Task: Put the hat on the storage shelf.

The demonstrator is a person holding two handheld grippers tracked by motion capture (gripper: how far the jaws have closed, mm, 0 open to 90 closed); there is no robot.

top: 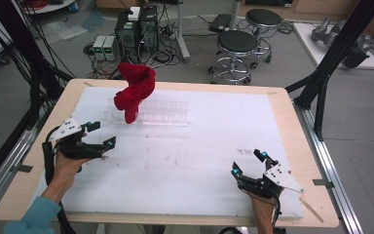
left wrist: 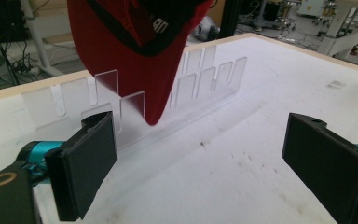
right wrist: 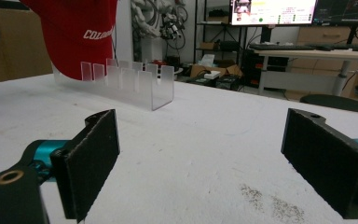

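Nearest the person's edge of the white table [top: 190,161], the right gripper [top: 249,164] rested low at the near right, jaws spread wide with nothing between them; its own view showed bare tabletop between the two black pads [right wrist: 91,163]. The left gripper [top: 100,135] sat at the near left, held in the left hand [top: 70,163], pointing toward the middle of the board. Its jaws also stood wide apart and empty, with only white surface between the pads [left wrist: 86,165].

Farther on, near the back of the board, stood the clear acrylic rack [top: 148,114], a row of upright slotted tabs. The red cap [top: 134,90] hung on its left end, brim pointing down into the slots, crown leaning above the tabs. In the left gripper view the cap [left wrist: 130,51] was just ahead of the open jaws, apart from both pads, with the rack [left wrist: 168,93] running off to the right.

Judgement: the cap looked set on the rack and free of the left gripper, so the placing step appeared finished. The next move probably calls for checking that the cap sits steady. The tilted crown could tip if nudged, so the left gripper should keep clear of the brim.
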